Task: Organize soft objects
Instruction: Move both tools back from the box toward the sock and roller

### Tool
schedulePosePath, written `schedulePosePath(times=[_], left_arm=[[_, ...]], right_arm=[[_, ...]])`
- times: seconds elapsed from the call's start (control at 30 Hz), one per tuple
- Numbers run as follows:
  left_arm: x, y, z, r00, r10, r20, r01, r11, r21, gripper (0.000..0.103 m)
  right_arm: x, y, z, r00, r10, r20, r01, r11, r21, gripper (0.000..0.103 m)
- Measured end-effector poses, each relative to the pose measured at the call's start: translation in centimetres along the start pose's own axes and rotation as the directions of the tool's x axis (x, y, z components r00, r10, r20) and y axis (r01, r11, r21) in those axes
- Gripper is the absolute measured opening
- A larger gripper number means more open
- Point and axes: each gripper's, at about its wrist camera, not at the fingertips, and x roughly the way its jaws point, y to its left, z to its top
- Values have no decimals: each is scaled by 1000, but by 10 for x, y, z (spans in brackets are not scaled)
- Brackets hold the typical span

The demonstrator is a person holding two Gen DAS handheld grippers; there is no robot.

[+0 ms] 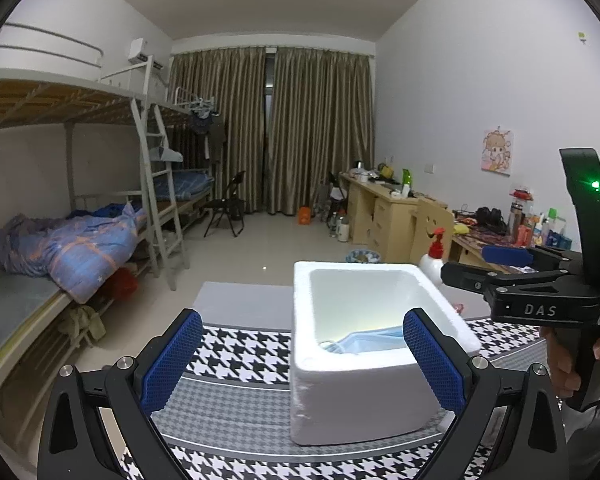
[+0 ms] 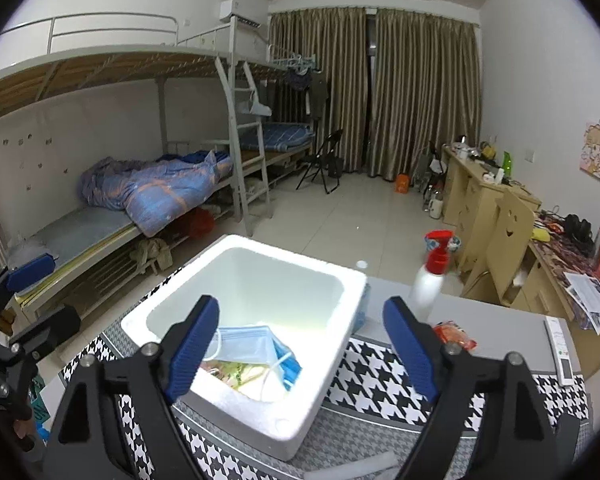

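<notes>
A white foam box (image 1: 340, 400) (image 2: 312, 276) stands on a houndstooth cloth (image 1: 236, 348) (image 2: 380, 376). Inside lie blue face masks (image 2: 248, 346) (image 1: 368, 340) on a yellowish packet (image 2: 244, 374). My left gripper (image 1: 300, 356) is open and empty, its blue pads at either side of the box's near wall. My right gripper (image 2: 300, 344) is open and empty, above the box's near rim. The right gripper also shows at the right of the left wrist view (image 1: 500, 260). An orange-red soft packet (image 2: 454, 334) lies on the table right of the box.
A white spray bottle with red trigger (image 2: 430, 280) (image 1: 434, 258) stands behind the box. A white remote (image 2: 560, 350) lies at the table's right edge. Bunk beds (image 2: 140, 184) stand at left, desks (image 2: 480, 196) at right, open floor beyond.
</notes>
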Motion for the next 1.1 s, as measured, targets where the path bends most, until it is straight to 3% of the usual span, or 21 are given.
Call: schedulePosePath(times=[0.17,1.1], left_arm=[[-3,-9,2,1000,-13,10,13,1000,12,101],[-4,-64,-2,991,-130,1,130,989,68,101]], right_arm=[[-15,-3,-6,999,-22,45,22,1000,2,99],[-75,-46,-50,984,-145,99,138,988,76,99]])
